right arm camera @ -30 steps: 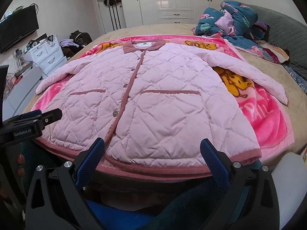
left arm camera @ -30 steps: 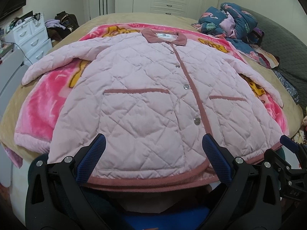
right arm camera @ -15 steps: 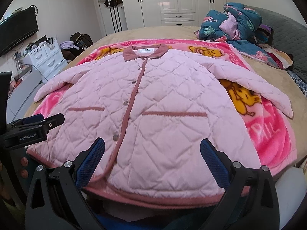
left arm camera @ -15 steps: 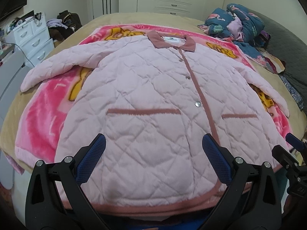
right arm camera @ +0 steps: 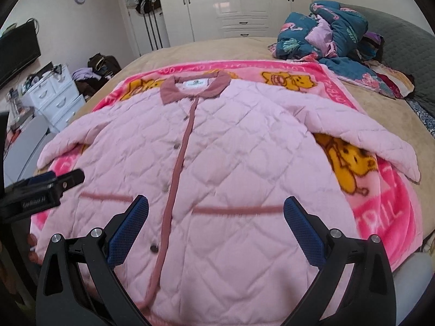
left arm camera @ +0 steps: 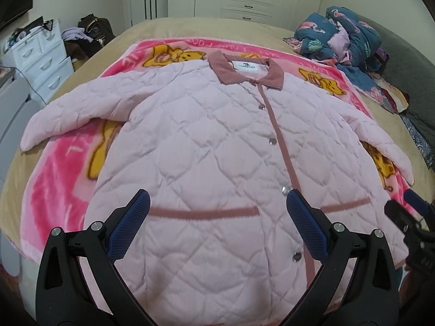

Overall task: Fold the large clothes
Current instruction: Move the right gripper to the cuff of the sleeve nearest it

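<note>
Two hand-held grippers hover over a pink quilted jacket (left arm camera: 206, 146) laid face-up on a bed. The left gripper (left arm camera: 217, 228) has its blue-padded fingers (left arm camera: 129, 228) spread wide with nothing between them, poised above the jacket's lower front, directly over a dusty-rose pocket trim (left arm camera: 204, 213). The button placket (left arm camera: 282, 146) runs up just inside its right finger. The right gripper (right arm camera: 216, 228) is likewise spread wide and empty, above the other half of the lower front, with the placket just inside its left finger. Each gripper shows at the edge of the other's view.

Ahead of both grippers the jacket is buttoned shut, its rose collar (right arm camera: 194, 88) at the far end. One sleeve (left arm camera: 73, 114) stretches away to the left of the left gripper, the other sleeve (right arm camera: 361, 135) to the right of the right gripper.

Beneath the jacket lies a bright pink cartoon-bear blanket (right arm camera: 380, 206) spread over the tan bed (right arm camera: 386, 114). Farther off, to the right, a heap of teal floral bedding (right arm camera: 326, 32) is piled; to the left a white drawer unit (left arm camera: 43, 59) stands beside the bed, and white wardrobes (right arm camera: 244, 2) line the far wall.
</note>
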The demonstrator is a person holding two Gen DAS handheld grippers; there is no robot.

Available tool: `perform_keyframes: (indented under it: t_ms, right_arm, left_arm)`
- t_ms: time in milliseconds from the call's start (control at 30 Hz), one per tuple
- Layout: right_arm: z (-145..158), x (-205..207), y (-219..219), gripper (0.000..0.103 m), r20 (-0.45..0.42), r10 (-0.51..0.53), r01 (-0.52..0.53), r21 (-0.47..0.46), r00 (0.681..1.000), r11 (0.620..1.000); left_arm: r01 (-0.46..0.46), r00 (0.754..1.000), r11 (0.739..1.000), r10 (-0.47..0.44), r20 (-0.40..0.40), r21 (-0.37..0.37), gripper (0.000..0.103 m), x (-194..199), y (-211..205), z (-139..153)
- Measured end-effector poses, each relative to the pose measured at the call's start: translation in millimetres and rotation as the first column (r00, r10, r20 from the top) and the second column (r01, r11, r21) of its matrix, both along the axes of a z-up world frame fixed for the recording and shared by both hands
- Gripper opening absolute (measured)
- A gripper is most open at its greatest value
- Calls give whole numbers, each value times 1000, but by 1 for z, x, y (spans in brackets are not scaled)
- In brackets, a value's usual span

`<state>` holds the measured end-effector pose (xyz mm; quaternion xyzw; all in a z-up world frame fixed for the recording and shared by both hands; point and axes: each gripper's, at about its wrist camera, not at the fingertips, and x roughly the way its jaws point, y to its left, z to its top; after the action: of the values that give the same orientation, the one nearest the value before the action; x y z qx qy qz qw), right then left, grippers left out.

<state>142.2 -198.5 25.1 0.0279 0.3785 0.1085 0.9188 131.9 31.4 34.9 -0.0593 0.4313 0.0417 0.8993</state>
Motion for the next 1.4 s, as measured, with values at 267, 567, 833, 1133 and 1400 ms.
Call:
perform_keyframes:
  t_ms: [267,567,833,1133,1400]
  right_arm:
    - [20,50,-6,99,41,-41,40,26,998,999]
    - [39,95,-20,99,45,-86,84,61,995,995]
    - [61,134,-42,99,78,-149,140,112,986,984]
    - [49,174,-87,99,47,-260,252,133,964,958]
    - [21,201,-133,99,-2,-358,353,169,934,920]
  left_arm:
    - [6,1000,1000,-6,-12,-25,94,41,-4,11]
    - [10,1000,999,-10,-7,-40,94,91,-13,21]
    - [23,1000,998,-23,2,-60,94,132,-26,24]
    - [51,998,996,-52,-19,-67,94,168,-48,10]
    - [65,997,996,-67,-34,-60,94,195,-67,-6]
